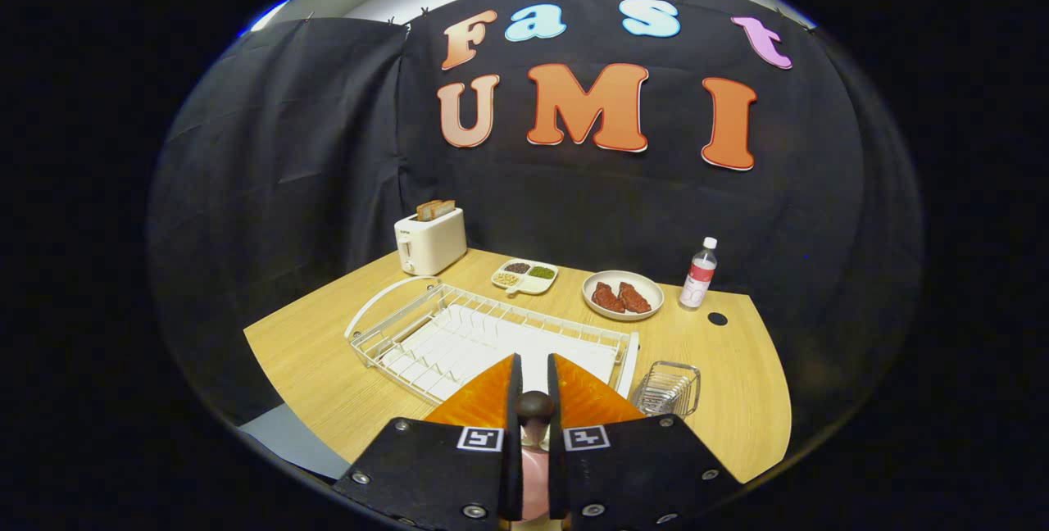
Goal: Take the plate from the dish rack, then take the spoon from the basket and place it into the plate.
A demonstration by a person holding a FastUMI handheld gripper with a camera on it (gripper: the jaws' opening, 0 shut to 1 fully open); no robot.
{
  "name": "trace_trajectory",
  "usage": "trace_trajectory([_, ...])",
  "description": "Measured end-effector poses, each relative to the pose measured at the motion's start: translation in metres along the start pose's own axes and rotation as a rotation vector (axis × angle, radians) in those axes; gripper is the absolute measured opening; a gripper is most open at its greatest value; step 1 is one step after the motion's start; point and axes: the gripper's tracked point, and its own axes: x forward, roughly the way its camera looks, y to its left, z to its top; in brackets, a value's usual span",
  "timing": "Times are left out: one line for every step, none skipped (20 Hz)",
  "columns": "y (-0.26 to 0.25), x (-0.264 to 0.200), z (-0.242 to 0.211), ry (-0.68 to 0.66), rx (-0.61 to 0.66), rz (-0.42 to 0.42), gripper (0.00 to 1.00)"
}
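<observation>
the worktop [328, 367] looks like matt pale wood with fine grain. the dish rack [459, 326] is glossy white coated wire; the basket [668, 388] is shiny bare metal wire.

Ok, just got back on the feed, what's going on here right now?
The hand-held claw is closed on a slim thing with a dark rounded tip, probably the spoon, with both fingers pressing its sides. Just beyond the fingers, the dish rack holds no plate, and the wire basket beside it looks empty. Further back on the table are a toaster, a sectioned dish, a plate of meat and a bottle.
</observation>
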Motion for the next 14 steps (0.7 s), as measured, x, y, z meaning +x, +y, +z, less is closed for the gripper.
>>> trace_trajectory([0.005,0.002,-0.005,0.007,0.004,0.011,0.12])
trace_trajectory([0.012,0.005,-0.011,0.019,0.008,0.026,0.12])
trace_trajectory([0.019,0.009,-0.018,0.036,0.009,0.04,0.12])
trace_trajectory([0.024,0.01,-0.026,0.051,0.014,0.052,0.12])
trace_trajectory([0.031,0.012,-0.03,0.061,0.023,0.07,0.12])
trace_trajectory([0.038,0.013,-0.034,0.069,0.036,0.09,0.12])
trace_trajectory([0.044,0.014,-0.037,0.073,0.051,0.105,0.12])
trace_trajectory([0.048,0.015,-0.039,0.077,0.062,0.116,0.13])
trace_trajectory([0.049,0.015,-0.043,0.08,0.07,0.118,0.12])
trace_trajectory([0.048,0.018,-0.049,0.091,0.069,0.117,0.12])
trace_trajectory([0.046,0.018,-0.057,0.11,0.057,0.115,0.12])
trace_trajectory([0.042,0.019,-0.065,0.124,0.045,0.108,0.12])
trace_trajectory([0.038,0.018,-0.073,0.141,0.035,0.101,0.12])
trace_trajectory([0.033,0.017,-0.081,0.159,0.029,0.093,0.12])
